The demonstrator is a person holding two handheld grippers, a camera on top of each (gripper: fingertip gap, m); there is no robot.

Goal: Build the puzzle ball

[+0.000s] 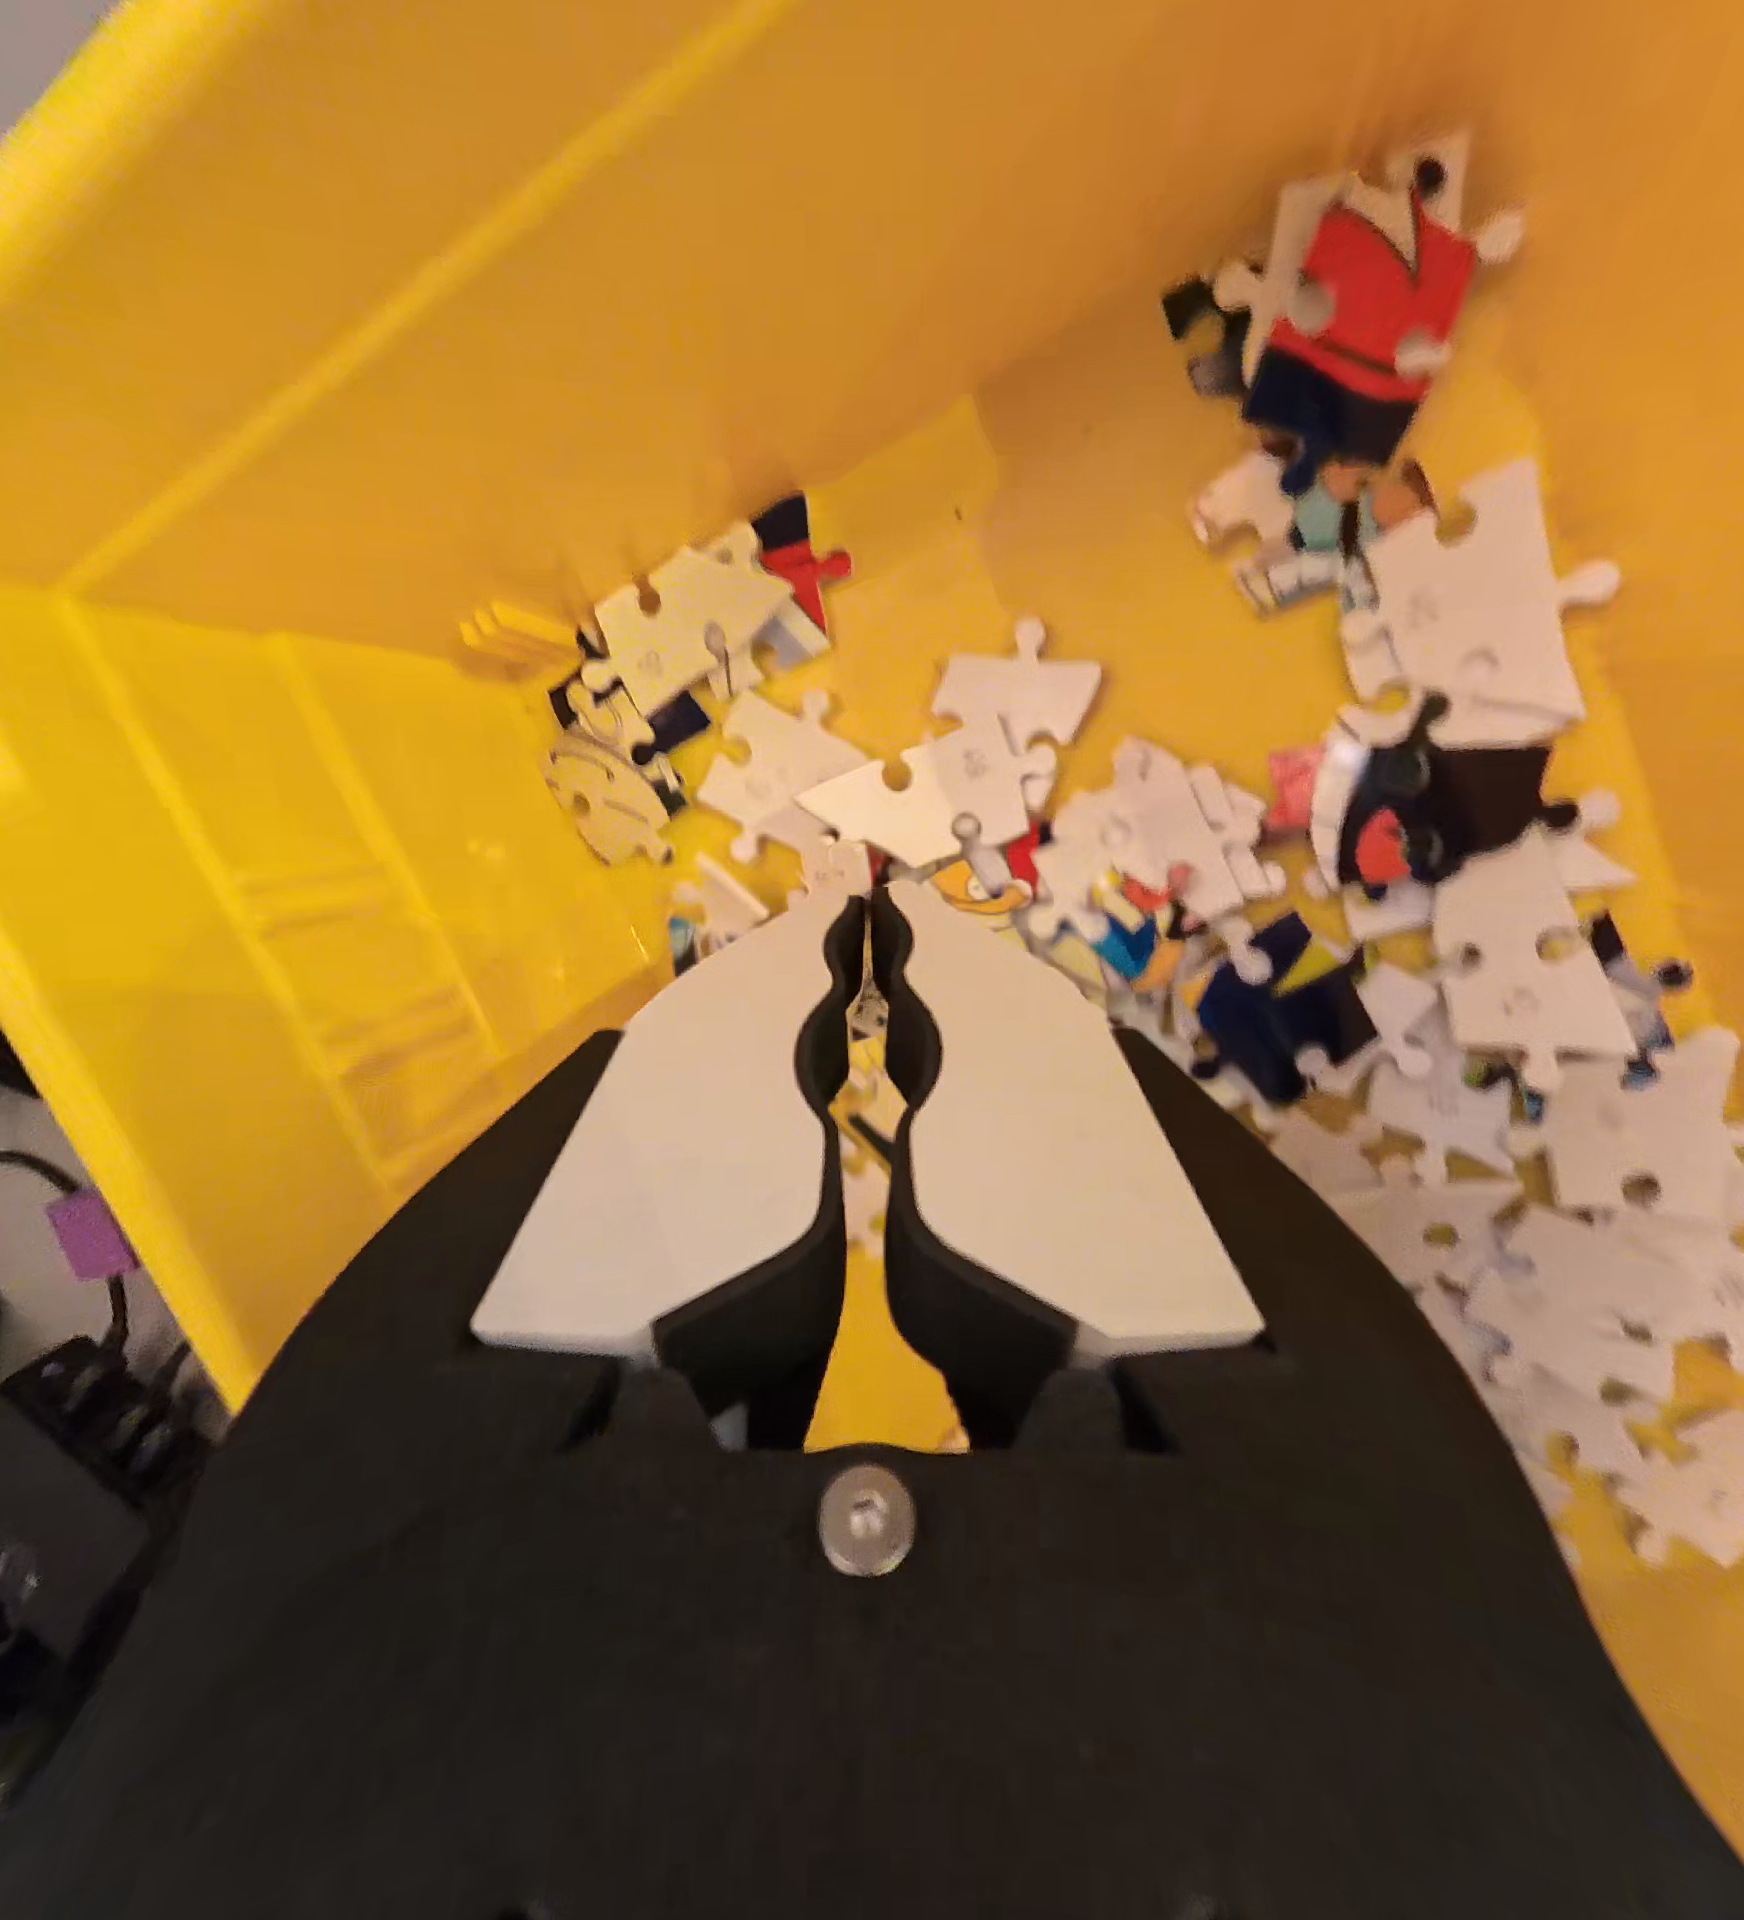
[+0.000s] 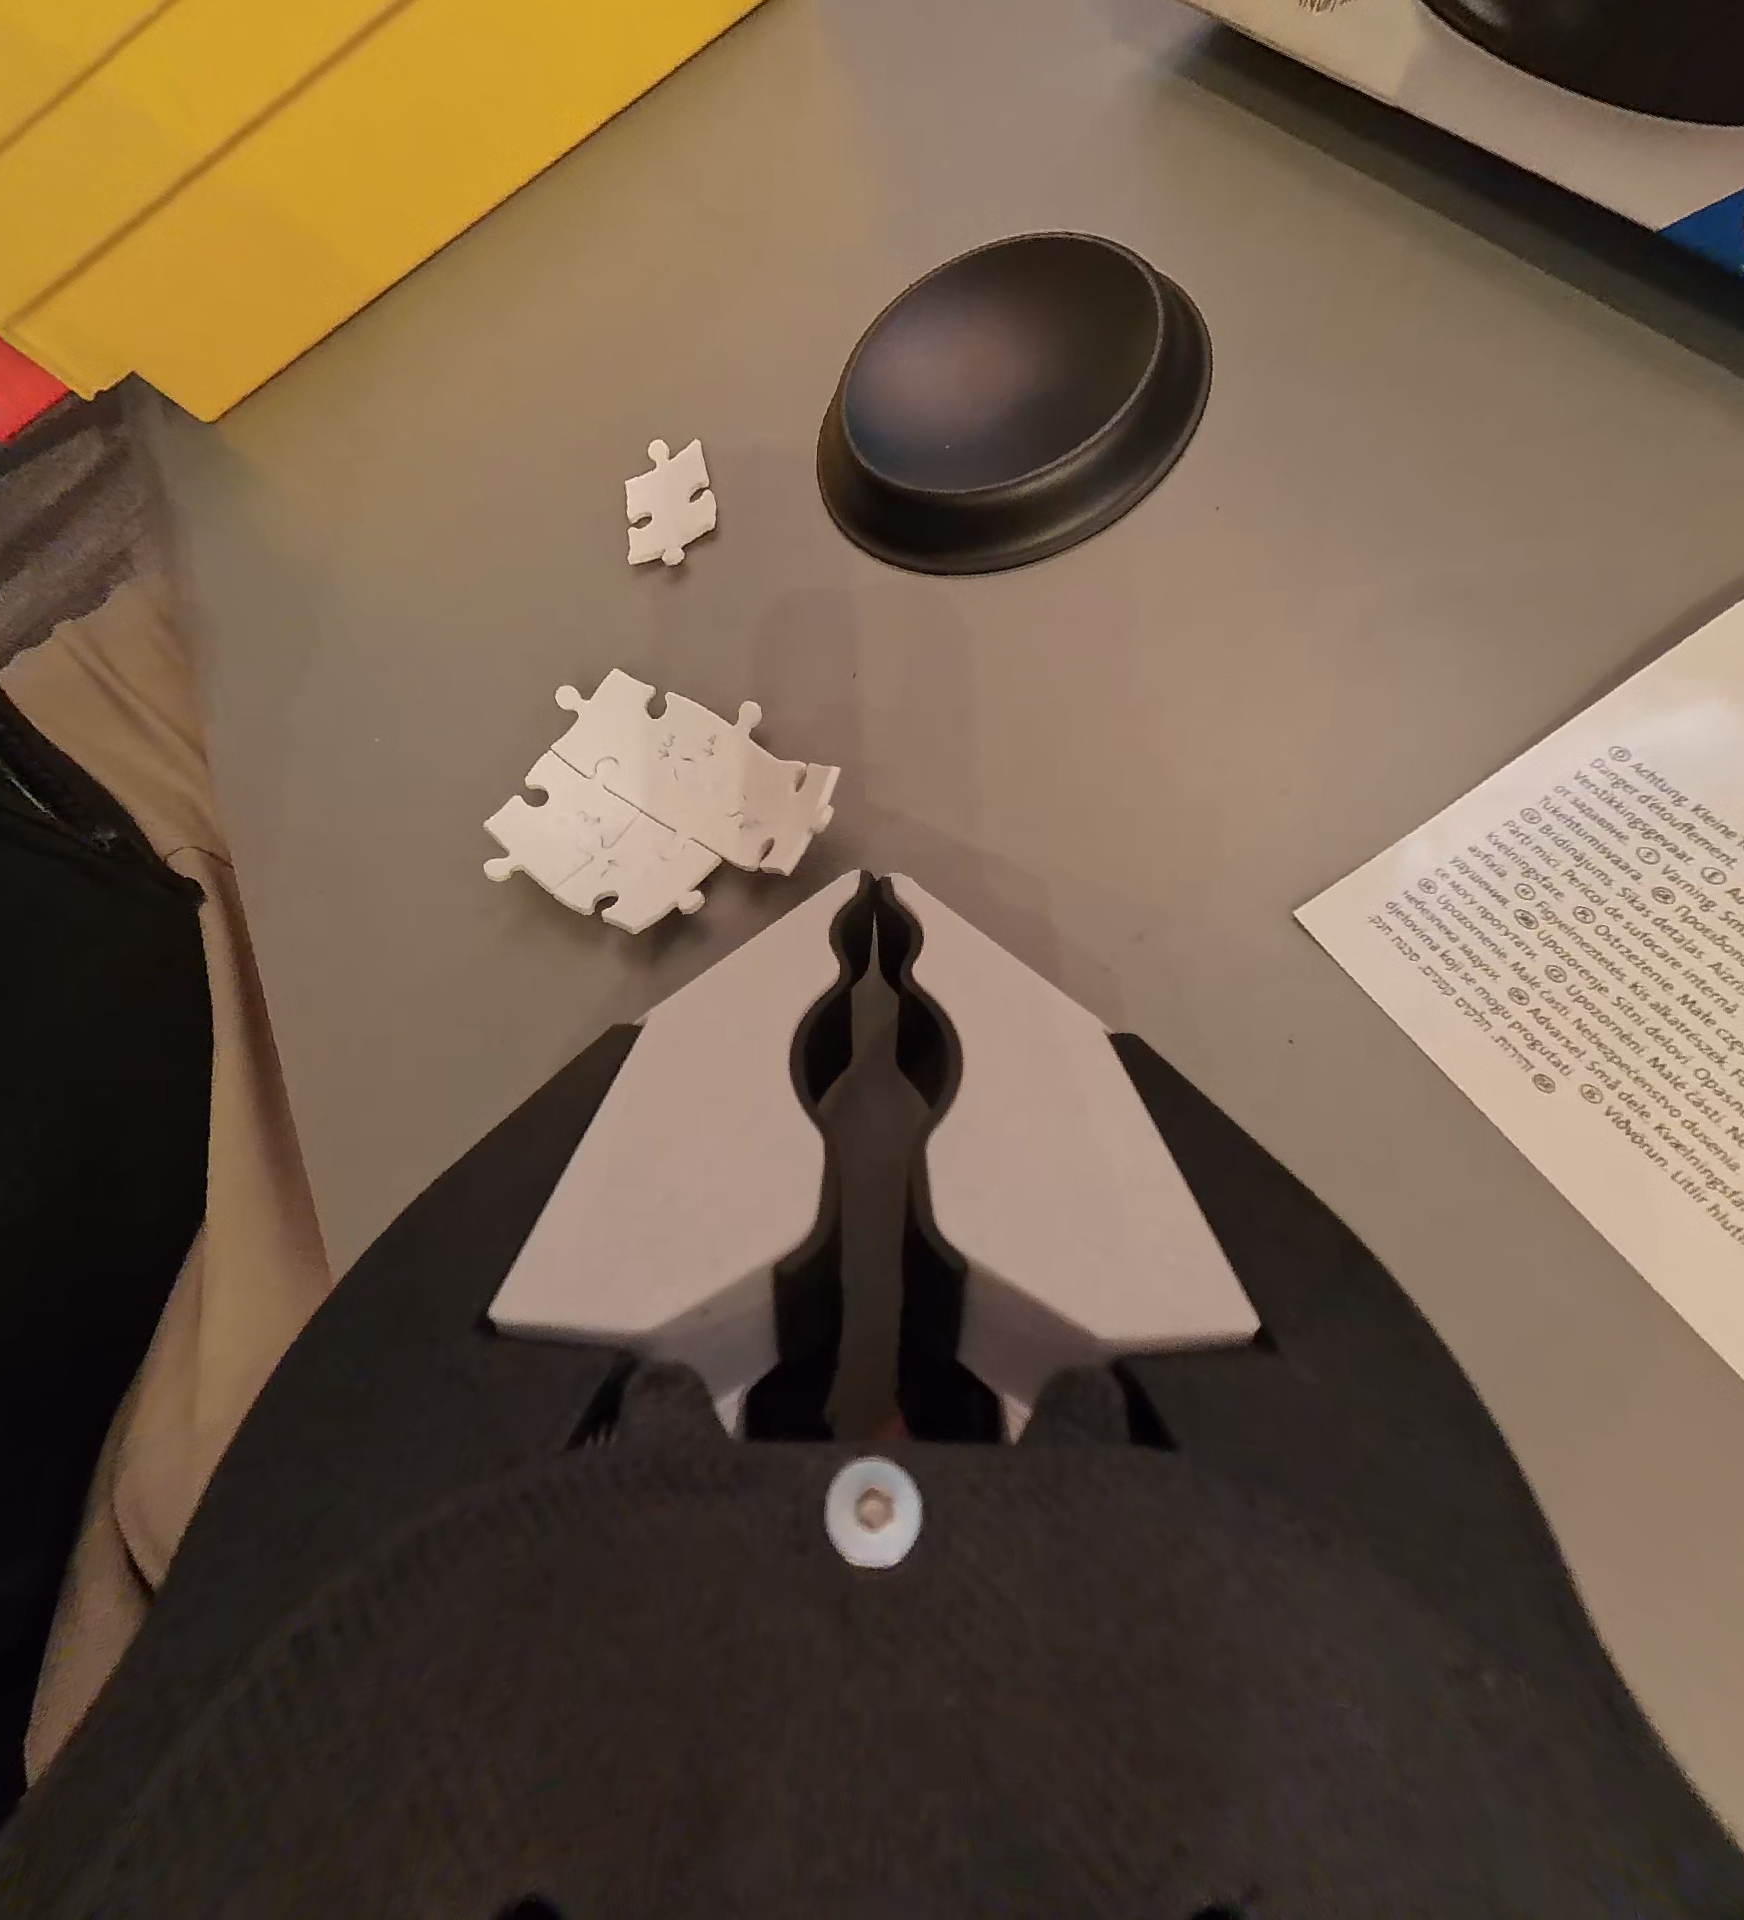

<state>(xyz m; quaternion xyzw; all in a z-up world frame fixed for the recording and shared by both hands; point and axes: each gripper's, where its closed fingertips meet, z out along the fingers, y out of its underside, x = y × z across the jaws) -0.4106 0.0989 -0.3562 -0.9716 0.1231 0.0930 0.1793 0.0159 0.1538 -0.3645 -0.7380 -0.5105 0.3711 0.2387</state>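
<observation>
Early stage. One joined patch (image 2: 655,805) of several white-side-up pieces lies on the grey table (image 2: 1211,675), a single loose piece (image 2: 670,504) just beyond it, the black dish-shaped stand (image 2: 1013,405) to the right of that piece. No ball shape yet. Most pieces (image 1: 1263,883) sit loose in the yellow bin (image 1: 535,364), many face down, some printed side up. So nearly all joining is left, I judge.

Left gripper (image 1: 868,902) is angled down into the bin, tips at the near edge of the pile; jaws pressed together, and whether a piece is pinched at the tips, cannot tell.

Right gripper (image 2: 873,883) hovers low over the table, tips just right of the patch's near edge, clenched on nothing visible. Printed leaflet (image 2: 1574,987) at right, box (image 2: 1730,187) far right.
</observation>
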